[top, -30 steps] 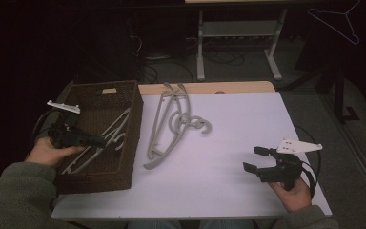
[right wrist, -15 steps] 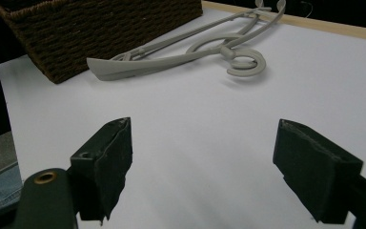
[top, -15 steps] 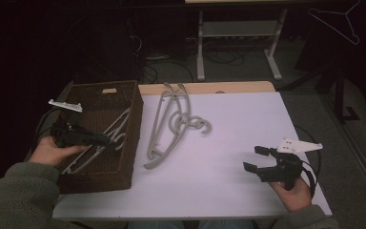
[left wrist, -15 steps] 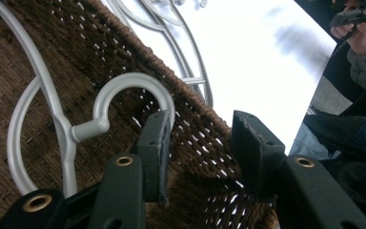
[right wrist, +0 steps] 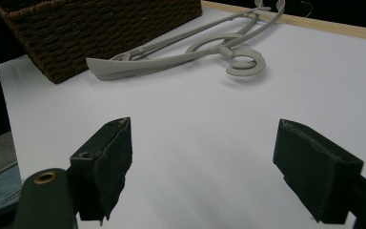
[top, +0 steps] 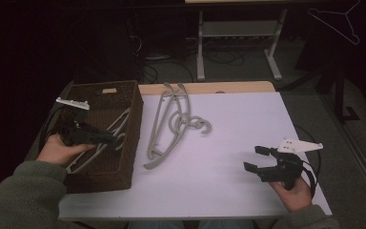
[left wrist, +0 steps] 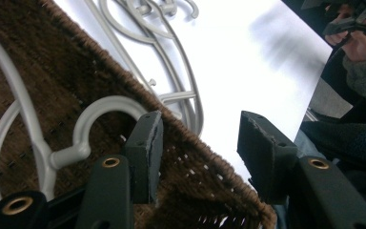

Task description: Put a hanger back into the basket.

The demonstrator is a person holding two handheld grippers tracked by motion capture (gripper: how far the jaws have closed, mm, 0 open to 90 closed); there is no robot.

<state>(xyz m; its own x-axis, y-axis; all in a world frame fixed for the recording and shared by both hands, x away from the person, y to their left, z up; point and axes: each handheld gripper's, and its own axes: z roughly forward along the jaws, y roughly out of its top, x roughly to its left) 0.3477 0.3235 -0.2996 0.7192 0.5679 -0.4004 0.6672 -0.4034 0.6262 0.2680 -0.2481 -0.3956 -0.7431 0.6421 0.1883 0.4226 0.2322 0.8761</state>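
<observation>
My left gripper hangs over the near part of the wicker basket, its jaws roughly halfway apart and just now widening, with nothing pinched between the pads. The basket's woven rim runs under the gap, and the grey hanger I am working with lies just off the left pad, inside the basket. Its hook curls up beside that pad without touching it, as far as I can tell. It is a pale grey plastic hanger: a smooth, rounded hook on a short neck, then two thin curved arms spreading across the dark brown weave. From the high view the same hanger lies slantwise on the basket floor, hook end toward the wall next to the white sheet.

My right gripper rests low at the near right of the white table cover, jaws spread wide and empty (only bare cover between the pads). It is well apart from everything else.

Farther out, a loose bunch of like grey hangers lies on the cover just beside the basket's right wall, arms overlapping and hooks curled together toward the middle. Beyond the sheet a strip of the wooden table edge shows.
</observation>
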